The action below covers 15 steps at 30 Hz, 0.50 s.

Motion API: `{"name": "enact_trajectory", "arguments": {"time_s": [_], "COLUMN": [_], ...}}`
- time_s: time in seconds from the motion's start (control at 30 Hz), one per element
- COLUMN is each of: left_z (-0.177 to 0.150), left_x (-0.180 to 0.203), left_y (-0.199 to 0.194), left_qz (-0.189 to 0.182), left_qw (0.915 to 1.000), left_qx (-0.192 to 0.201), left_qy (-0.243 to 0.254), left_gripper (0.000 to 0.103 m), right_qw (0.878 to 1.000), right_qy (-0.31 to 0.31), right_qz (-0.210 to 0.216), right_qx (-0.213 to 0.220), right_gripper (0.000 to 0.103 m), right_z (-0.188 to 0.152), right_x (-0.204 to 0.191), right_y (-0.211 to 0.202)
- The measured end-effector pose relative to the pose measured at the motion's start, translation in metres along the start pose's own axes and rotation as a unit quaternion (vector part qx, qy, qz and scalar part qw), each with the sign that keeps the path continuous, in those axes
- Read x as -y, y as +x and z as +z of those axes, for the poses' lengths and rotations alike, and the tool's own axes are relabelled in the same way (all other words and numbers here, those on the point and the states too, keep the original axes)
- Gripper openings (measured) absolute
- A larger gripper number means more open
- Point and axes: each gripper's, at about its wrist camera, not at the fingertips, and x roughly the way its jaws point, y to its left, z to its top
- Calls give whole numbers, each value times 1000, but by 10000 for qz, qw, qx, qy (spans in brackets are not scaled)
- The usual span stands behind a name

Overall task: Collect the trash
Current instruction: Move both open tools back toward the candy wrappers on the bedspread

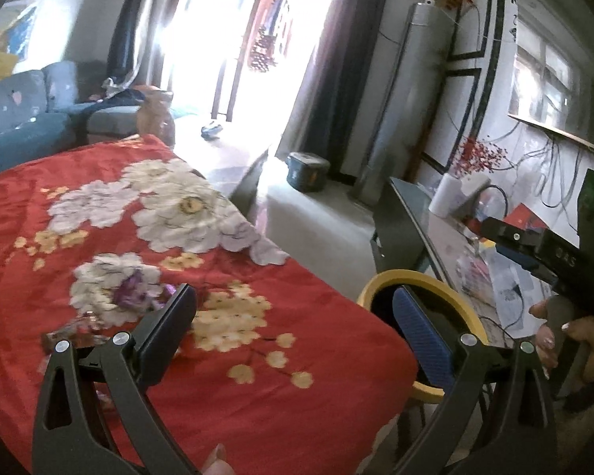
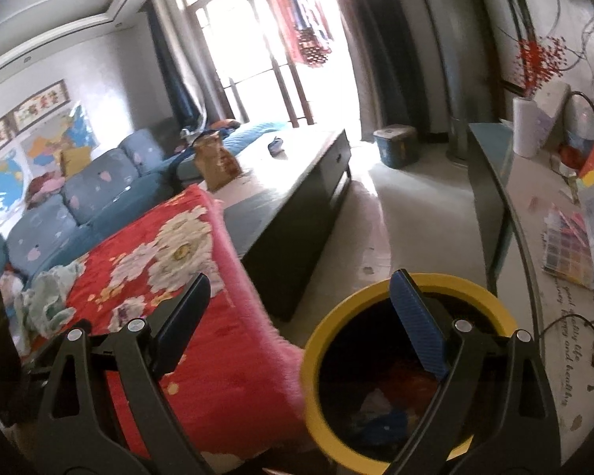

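Hovering over the yellow-rimmed bin [image 2: 410,372] with both grippers spread wide and holding nothing.

We are judging a drop as just finished: the right gripper [image 2: 303,316] is hanging above the bin mouth, jaws released, with scraps lying inside, and the bin is standing on the floor just right of the red floral blanket [image 1: 217,376]. The left gripper [image 1: 295,318] is also gaping empty, pointing over the blanket's near right corner. We are counting one bin, two grippers, and two or so crumpled wrappers [image 1: 134,295] on the blanket at left. Next we are needing to reach left and close on one.
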Motion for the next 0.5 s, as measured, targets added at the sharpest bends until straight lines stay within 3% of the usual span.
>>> {"name": "enact_trajectory", "arguments": {"time_s": [0.5], "left_z": [0], "left_x": [-49], "left_y": [-32], "left_qz": [508], "left_qw": [9980], "left_qx": [232], "left_qy": [-285], "left_gripper": [96], "right_qw": [9954], "right_qy": [-642], "right_qz": [677], "right_qx": [-233], "right_gripper": [84], "right_z": [-21], "right_x": [-62], "right_y": [4]}}
